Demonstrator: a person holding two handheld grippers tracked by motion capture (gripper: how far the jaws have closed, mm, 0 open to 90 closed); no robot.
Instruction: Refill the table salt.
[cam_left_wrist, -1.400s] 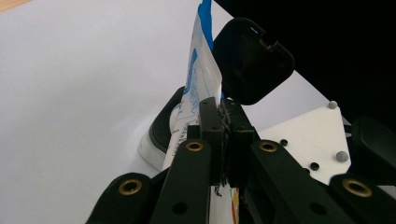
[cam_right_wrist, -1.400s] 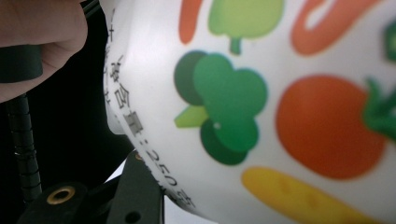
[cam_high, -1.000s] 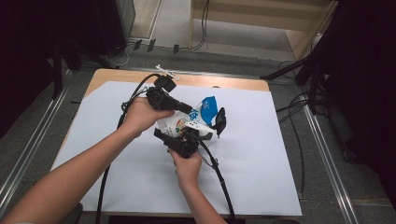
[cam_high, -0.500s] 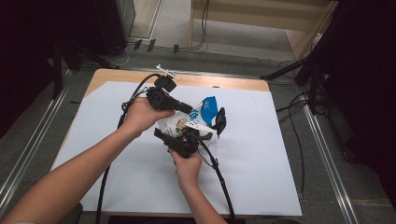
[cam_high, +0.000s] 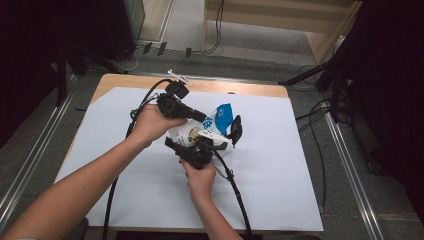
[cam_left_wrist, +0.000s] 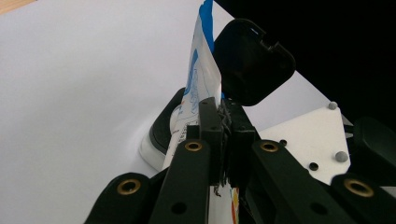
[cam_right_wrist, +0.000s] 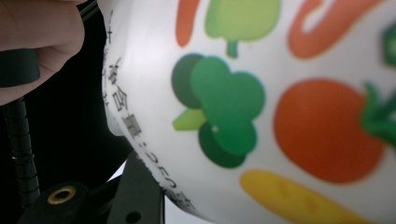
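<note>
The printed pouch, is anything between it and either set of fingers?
Nothing visible. The left gripper has its fingers shut on the pouch's flat blue-and-white edge, and the pouch's vegetable-printed side lies right against the right gripper.

Wooden surface (cam_high: 125, 82) under a white sheet (cam_high: 280, 170). Grey carpeted floor (cam_high: 345, 210) all round. Metal rails (cam_high: 350, 170) left and right. Pale wooden furniture (cam_high: 280, 20) at far side. Loose cables (cam_high: 310, 112) on floor, far and right. Dark at both edges.
</note>
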